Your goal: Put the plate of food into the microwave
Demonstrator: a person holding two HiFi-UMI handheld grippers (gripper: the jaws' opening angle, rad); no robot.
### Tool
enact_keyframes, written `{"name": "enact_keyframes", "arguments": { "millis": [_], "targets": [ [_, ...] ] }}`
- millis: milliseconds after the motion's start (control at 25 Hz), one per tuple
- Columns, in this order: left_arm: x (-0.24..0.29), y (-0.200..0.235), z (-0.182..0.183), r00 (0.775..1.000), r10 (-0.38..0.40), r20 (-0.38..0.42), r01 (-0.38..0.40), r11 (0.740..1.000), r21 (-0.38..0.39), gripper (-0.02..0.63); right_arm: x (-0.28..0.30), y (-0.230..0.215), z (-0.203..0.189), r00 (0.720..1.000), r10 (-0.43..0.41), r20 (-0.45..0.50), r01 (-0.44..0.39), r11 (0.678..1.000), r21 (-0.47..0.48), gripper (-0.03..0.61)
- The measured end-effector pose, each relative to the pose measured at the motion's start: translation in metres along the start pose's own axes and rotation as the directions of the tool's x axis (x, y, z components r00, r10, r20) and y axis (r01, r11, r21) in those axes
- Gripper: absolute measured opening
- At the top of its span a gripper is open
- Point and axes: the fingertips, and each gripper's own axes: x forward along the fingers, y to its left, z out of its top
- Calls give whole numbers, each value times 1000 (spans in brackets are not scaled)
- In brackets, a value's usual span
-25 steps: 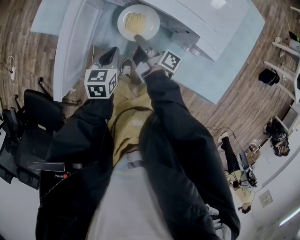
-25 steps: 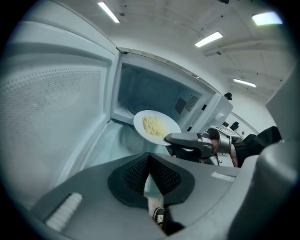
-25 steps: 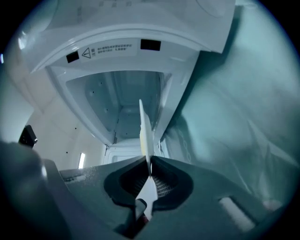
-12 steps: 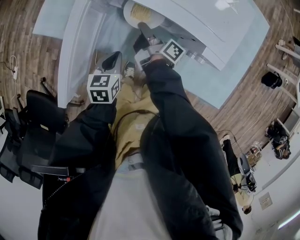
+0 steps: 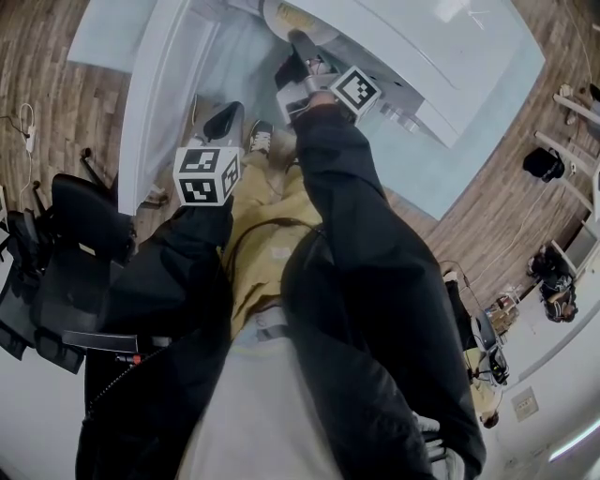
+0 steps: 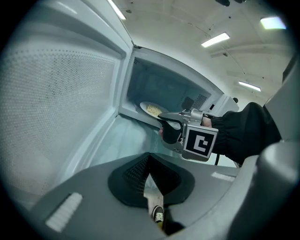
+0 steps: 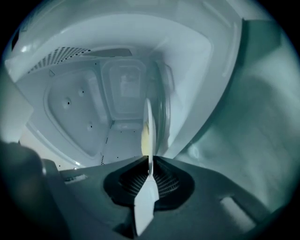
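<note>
The white plate (image 5: 289, 16) with yellow food reaches into the open white microwave (image 5: 403, 42), and its top hides most of the plate from the head view. My right gripper (image 5: 302, 44) grips the plate's near rim; in the right gripper view the plate (image 7: 148, 123) stands edge-on between the jaws (image 7: 149, 164), which are opening. Ahead lies the microwave cavity (image 7: 89, 110). From the left gripper view, the plate (image 6: 151, 109) hangs just over the cavity floor. My left gripper (image 5: 223, 118) is shut on nothing, below the open door (image 5: 155, 89).
The microwave stands on a pale glass-topped table (image 5: 450, 155). Its door (image 6: 56, 98) swings out to the left. A black office chair (image 5: 70, 248) is at the left. A person (image 5: 561, 272) stands far right on the wood floor.
My right gripper has carried the plate forward from in front of the microwave into its cavity. The left gripper has barely moved.
</note>
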Motion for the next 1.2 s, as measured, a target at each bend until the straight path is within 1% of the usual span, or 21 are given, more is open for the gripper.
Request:
{"name": "enact_keyframes", "arguments": {
  "millis": [120,200,240,400,520,600,640,720,760,800,920,1040,1200],
  "targets": [
    [1,0,2,1000,-3,-1,3,1000,-4,-2,0,1,1,1000,1,-11,-1,999,-45,25],
    [1,0,3,1000,-8,-1,8,1000,-4,-2,0,3,-2,1000,3,-30,-5,998,-68,72],
    [2,-1,3,1000,-10,-1,10,1000,-5,-2,0,3,-5,999,5,-43,-8,997,-74,84],
    [1,-5,9,1000,-16,14,16,1000,-6,-2,-6,0,-22,993,8,-114,-20,994,-105,104],
    [1,-12,15,999,-24,29,24,1000,2,-2,-16,4,-34,987,-2,-159,-24,987,-159,104],
    [1,-18,20,999,-31,38,31,999,10,-2,-25,6,-42,983,-29,-181,-9,978,-206,96],
    [0,-22,23,998,-35,43,34,999,14,-2,-30,6,-45,981,-49,-189,3,972,-235,78],
    [-1,-31,29,997,-46,54,44,999,26,-2,-41,8,-52,976,-93,-196,28,950,-311,16],
    [-1,-36,33,997,-51,61,49,998,33,-3,-47,11,-55,975,-110,-194,34,934,-357,-5],
    [-3,-40,36,996,-56,69,53,998,40,-2,-53,15,-57,974,-122,-190,36,914,-405,-5],
    [-9,-50,48,993,-63,95,58,997,57,-2,-71,35,-60,974,-144,-172,28,837,-546,-5],
    [-20,-61,61,989,-70,128,61,995,74,-2,-89,61,-58,978,-154,-140,21,745,-667,-6],
    [-35,-79,79,979,-80,186,59,992,112,-2,-109,98,-59,984,-135,-118,-13,602,-799,-6]
  ]
}}
